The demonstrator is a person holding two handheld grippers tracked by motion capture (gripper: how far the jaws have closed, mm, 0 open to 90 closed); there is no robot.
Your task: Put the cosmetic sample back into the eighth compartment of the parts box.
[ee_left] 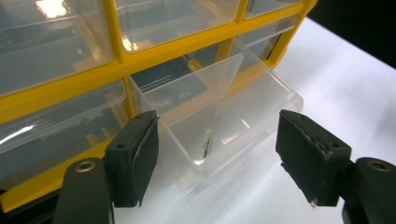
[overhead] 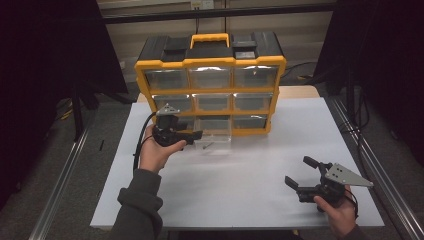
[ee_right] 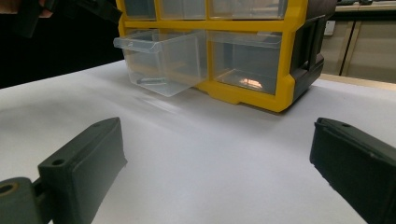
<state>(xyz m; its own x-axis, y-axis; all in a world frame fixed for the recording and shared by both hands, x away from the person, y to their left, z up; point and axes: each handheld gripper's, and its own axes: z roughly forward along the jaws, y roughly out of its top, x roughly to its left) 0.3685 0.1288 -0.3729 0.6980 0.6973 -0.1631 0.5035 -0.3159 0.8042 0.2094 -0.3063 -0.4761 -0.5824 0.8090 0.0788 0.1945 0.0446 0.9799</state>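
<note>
Protruding clear drawer with small screw, yellow organiser bottom row.

The room is dim and nearly black to either side of the yellow organizer, while the white table in front of it is the brightest area. Overhead light glares off the organizer's top clear drawers. In the right gripper view, the near fingers look soft and blurred.

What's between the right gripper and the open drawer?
Nothing: bare white table from the right gripper up to the drawer, per the right gripper view.
</note>
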